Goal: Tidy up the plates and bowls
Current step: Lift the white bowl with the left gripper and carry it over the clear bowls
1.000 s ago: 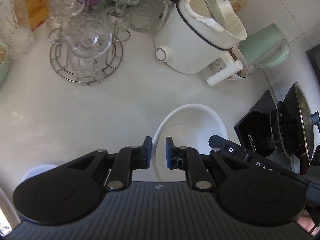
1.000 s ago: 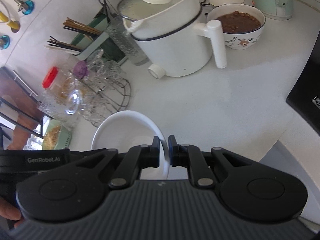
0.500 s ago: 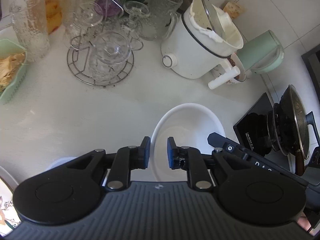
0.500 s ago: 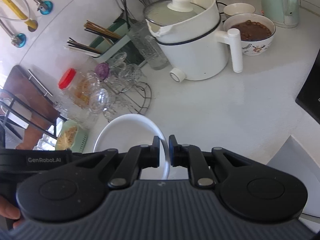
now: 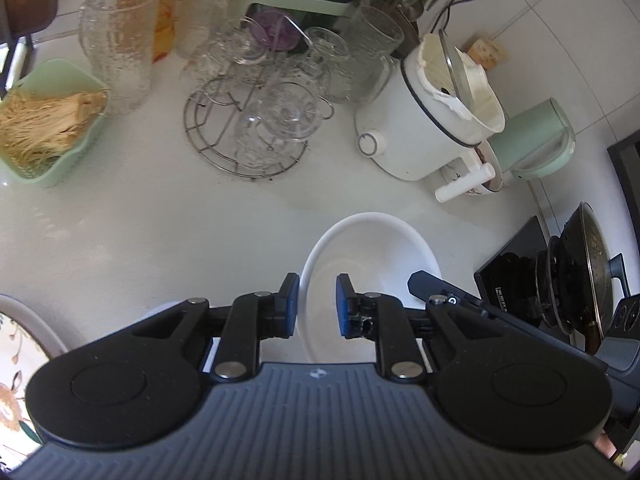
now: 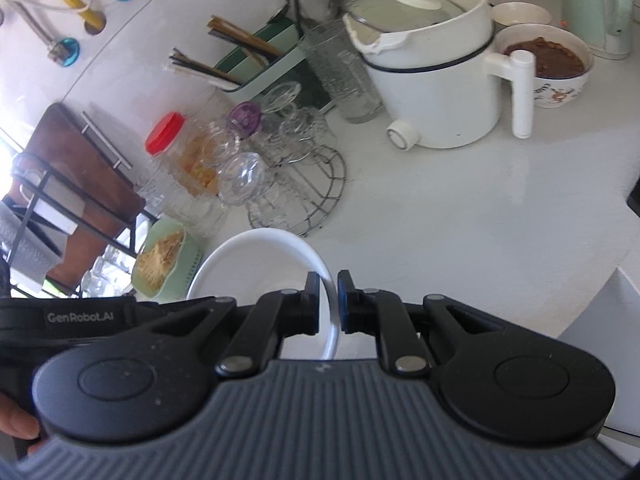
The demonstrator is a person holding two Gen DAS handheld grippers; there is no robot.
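Observation:
A white bowl (image 5: 372,256) is held in the air over the white counter. My left gripper (image 5: 317,306) has its pads on either side of the bowl's near left rim with a small gap showing, so it looks loosely shut on it. My right gripper (image 6: 328,306) is shut on the opposite rim of the same bowl (image 6: 256,264). A patterned plate (image 5: 16,356) shows at the lower left edge of the left wrist view. A patterned bowl of brown food (image 6: 548,64) stands behind the cooker.
A white electric pot (image 6: 432,80), a wire rack of glasses (image 5: 256,128), a green dish of noodles (image 5: 48,120), a green kettle (image 5: 536,136) and a red-lidded jar (image 6: 176,152) crowd the counter's back. A stove with a pan (image 5: 580,276) is at the right.
Both grippers have risen and drawn back with the bowl; more of the counter and the green noodle dish have come into view. The grip on the bowl is unchanged.

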